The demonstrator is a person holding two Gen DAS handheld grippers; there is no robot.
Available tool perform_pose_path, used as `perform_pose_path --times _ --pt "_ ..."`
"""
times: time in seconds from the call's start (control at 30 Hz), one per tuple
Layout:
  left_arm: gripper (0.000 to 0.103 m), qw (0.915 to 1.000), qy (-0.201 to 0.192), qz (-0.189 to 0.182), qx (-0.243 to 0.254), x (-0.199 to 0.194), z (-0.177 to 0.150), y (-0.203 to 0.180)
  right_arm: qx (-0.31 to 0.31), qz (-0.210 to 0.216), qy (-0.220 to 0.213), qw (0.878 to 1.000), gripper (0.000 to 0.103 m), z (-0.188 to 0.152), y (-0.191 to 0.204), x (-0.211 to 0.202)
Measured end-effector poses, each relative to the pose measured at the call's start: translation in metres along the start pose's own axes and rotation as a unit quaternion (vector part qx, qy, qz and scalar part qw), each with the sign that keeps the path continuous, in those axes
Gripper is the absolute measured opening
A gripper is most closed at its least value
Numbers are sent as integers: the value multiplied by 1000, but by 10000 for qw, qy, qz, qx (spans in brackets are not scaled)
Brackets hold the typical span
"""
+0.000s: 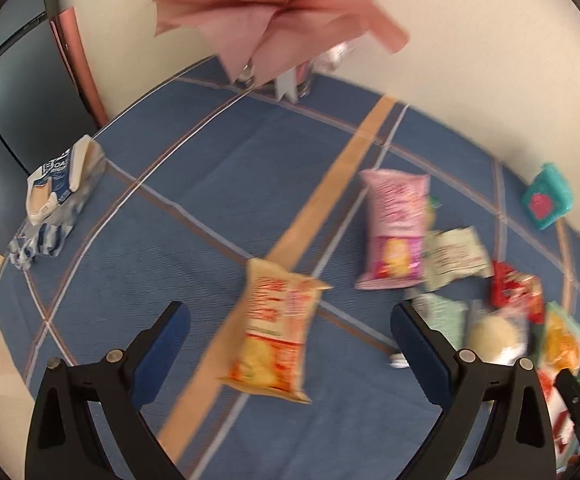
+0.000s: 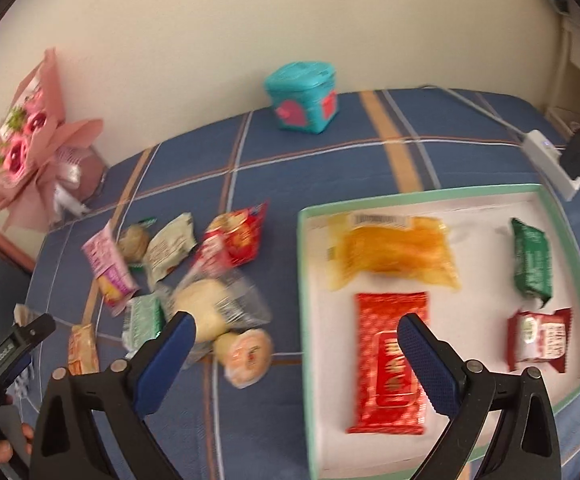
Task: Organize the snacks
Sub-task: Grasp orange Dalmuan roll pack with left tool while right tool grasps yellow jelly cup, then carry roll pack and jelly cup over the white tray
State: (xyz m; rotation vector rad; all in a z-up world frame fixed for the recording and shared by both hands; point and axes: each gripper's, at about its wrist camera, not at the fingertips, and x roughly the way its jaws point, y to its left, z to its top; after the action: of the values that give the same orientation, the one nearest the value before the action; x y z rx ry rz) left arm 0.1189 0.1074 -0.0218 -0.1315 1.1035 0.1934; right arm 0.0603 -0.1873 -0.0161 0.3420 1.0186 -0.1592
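both jaws wide, snacks half sorted

the jaws of the left gripper [image 1: 290,344] are wide apart and hold nothing. the right gripper [image 2: 296,354] is wide too, and empty.

an orange chip bag [image 1: 273,334] lies flat on the blue cloth [image 1: 193,184], right in front of the left gripper. a pink bag [image 1: 396,228] lies a bit further off.

the white tray [image 2: 486,240] with a green rim has four snacks in it: a yellow pack [image 2: 394,254], a long red pack [image 2: 390,364], a green pack [image 2: 532,262] and a small red pack [image 2: 540,338]. left of the tray is a messy pile of snacks [image 2: 193,280] (a bit blurry). a teal box [image 2: 304,98] stands near the wall.
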Motion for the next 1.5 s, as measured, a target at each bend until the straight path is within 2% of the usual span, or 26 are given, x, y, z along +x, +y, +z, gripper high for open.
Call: perform_pose_path --times 0.1,0.27,0.37,0.47,0.53,0.6,0.73,0.9,1.0,1.13,1.23,1.5 --pt "100 9998 208 52 23 20 1 8 -197 -39 154 9997 98 -8 17 10" --pt "99 9985 502 -119 -186 47 3 21 -425 -159 392 9982 85 -15 34 28" --pt "93 9979 594 -195 -179 55 -1 18 -496 -274 489 9972 76 -20 37 40" --pt "78 9977 656 -167 -91 63 -3 12 -667 -498 428 9956 69 -22 41 44" --pt "65 9971 731 -164 -87 67 -5 7 -729 -516 414 9951 68 -22 44 44" --pt "53 9967 786 -213 -77 71 -7 3 -754 -451 494 9949 60 -23 46 47" --pt "42 9963 834 -208 24 74 -10 -3 -734 -386 636 9945 57 -28 50 57" --pt "40 9955 865 -306 226 76 -14 -15 -816 -389 655 9938 53 -31 55 66" --pt "40 9956 831 -157 415 75 -17 -24 -869 -494 727 9923 51 -35 57 75" --pt "38 9956 837 -219 372 73 -17 -26 -803 -451 746 9930 49 -37 54 78" --pt "37 9951 837 -414 315 69 -13 -26 -781 -418 731 9934 46 -35 52 77" --pt "37 9971 508 -447 350 44 -4 -32 -748 -356 723 9939 42 -30 48 68"
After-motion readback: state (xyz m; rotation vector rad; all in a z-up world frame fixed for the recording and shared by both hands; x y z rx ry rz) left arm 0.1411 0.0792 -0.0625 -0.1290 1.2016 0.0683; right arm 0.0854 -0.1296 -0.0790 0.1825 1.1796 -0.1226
